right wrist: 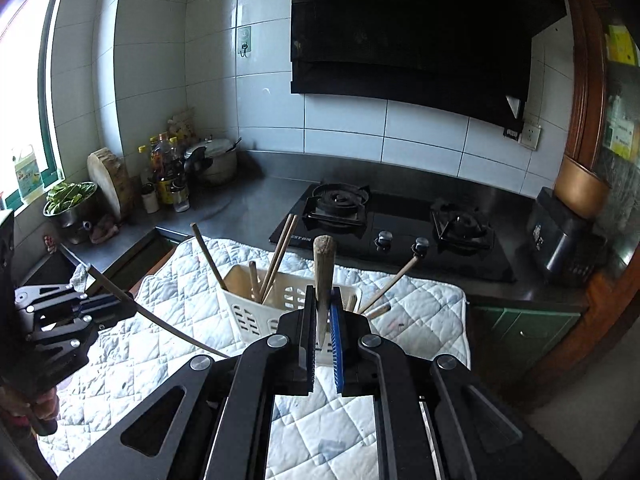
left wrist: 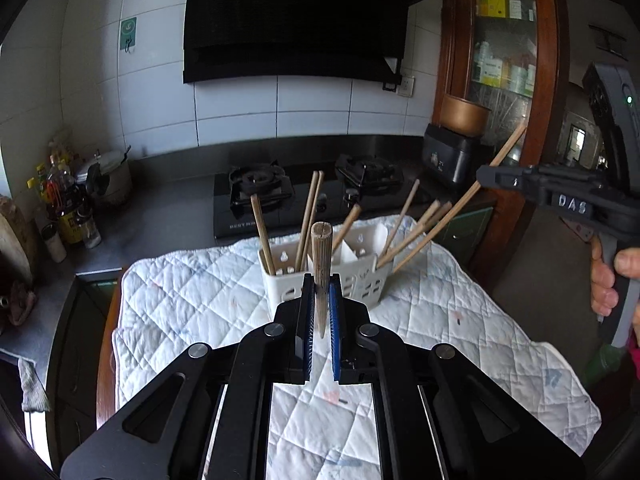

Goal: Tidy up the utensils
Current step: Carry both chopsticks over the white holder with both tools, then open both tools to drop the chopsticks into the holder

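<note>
Both tongs (left wrist: 322, 300) (right wrist: 323, 306) clamped on round wooden chopsticks (left wrist: 321, 264) (right wrist: 323, 264), above slotted white caddy (left wrist: 360, 280).

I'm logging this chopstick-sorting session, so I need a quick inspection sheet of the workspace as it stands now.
Surface: white quilted cloth spread over a table in front of the counter.
Job's things: white slotted utensil holder on the cloth, wooden chopsticks standing and leaning in it.
Clutter: nothing seen on the cloth.
Grippers: left tongs shut on a wooden chopstick; right tongs shut on another chopstick.
Cables: nothing seen.
Surroundings: gas stove, range hood, bottles and pot on the counter.
</note>
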